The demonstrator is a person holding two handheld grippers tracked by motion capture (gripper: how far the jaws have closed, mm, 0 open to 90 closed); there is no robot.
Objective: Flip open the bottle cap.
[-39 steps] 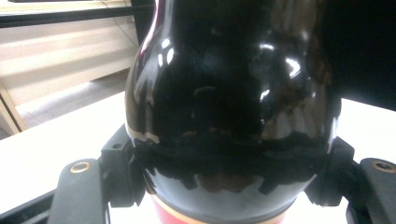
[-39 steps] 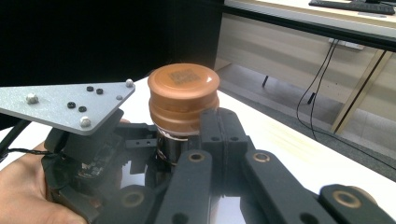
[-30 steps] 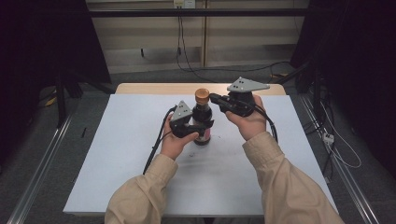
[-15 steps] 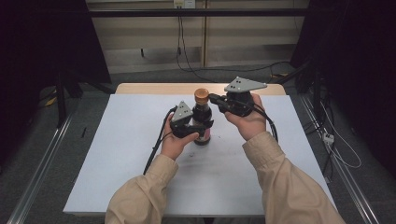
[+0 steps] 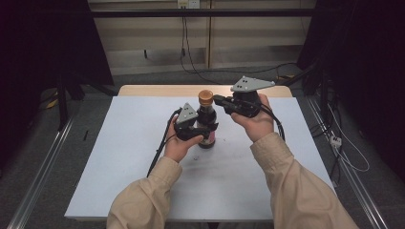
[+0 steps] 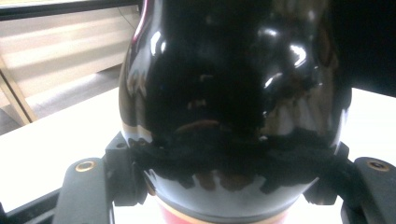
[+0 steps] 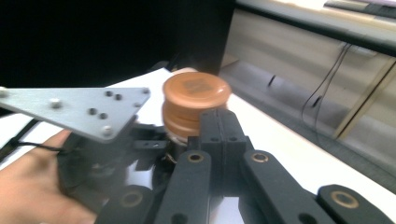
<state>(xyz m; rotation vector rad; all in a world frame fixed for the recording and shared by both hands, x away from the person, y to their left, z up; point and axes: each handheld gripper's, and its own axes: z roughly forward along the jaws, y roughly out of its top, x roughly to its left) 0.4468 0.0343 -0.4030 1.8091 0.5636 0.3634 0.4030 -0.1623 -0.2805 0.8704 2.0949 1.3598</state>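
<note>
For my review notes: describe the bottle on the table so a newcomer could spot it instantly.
On the pale table, between the person's two hands, stands a glossy dark bottle, upright. The left claw is clamped round its body; the right claw is shut, at its neck. Its round brown cap marks it out.

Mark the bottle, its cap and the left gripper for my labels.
bottle (image 5: pixel 207 117), high view, dark shoulder.
cap (image 7: pixel 196 88), right gripper view, brown top.
left gripper (image 5: pixel 206 130), high view, jaws around the bottle body.
</note>
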